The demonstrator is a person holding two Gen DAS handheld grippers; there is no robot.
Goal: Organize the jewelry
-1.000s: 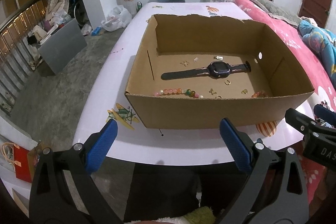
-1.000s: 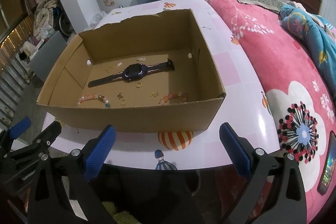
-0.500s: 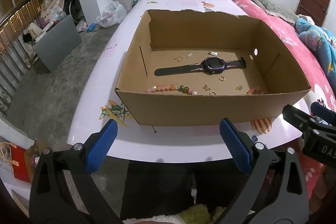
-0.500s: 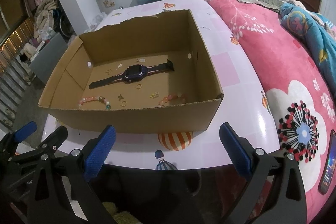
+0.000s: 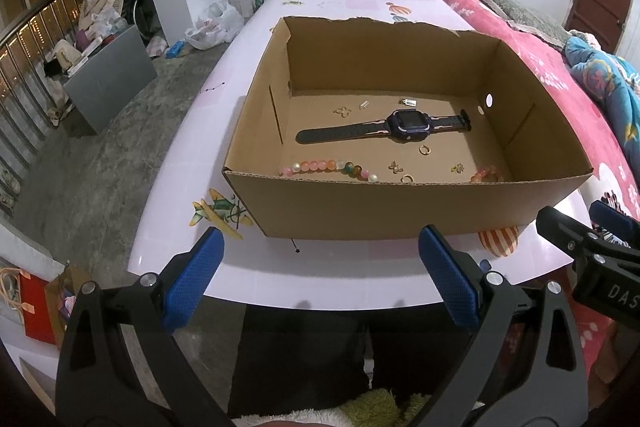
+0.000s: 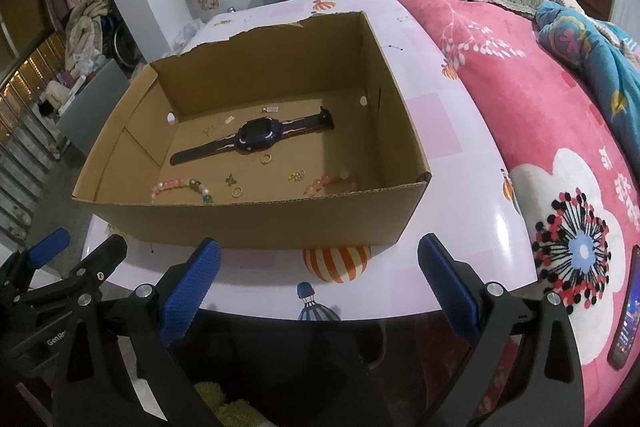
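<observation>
- Brown corrugated cardboard forms the open box [image 5: 400,211] that stands on a pale pink table [image 5: 192,163] printed with balloons and small planes.
- A dark smartwatch [image 5: 408,125] lies flat across the middle of the box floor, its strap stretched out to both sides.
- A bead bracelet [image 5: 328,167] in pink, orange and green lies close to the near wall on the left side of the floor.
- A second, orange-pink bracelet [image 6: 330,181] lies by the near wall toward the right side.
- Two gold rings lie apart: one ring [image 5: 425,149] just in front of the watch, another ring [image 6: 237,191] nearer the front wall.
- Small gold charms [image 5: 395,166] are scattered between them; their exact shapes are too small to tell.
- The left gripper [image 5: 320,275] hovers in front of the box, over the table's near edge, its blue-padded fingers [image 5: 196,283] spread wide and holding nothing.
- The right gripper [image 6: 318,279] hangs likewise before the box, fingers [image 6: 448,287] wide apart and empty.
- A pink flowered blanket [image 6: 560,155] lies along the table's right side, with a phone [image 6: 628,311] on it.
</observation>
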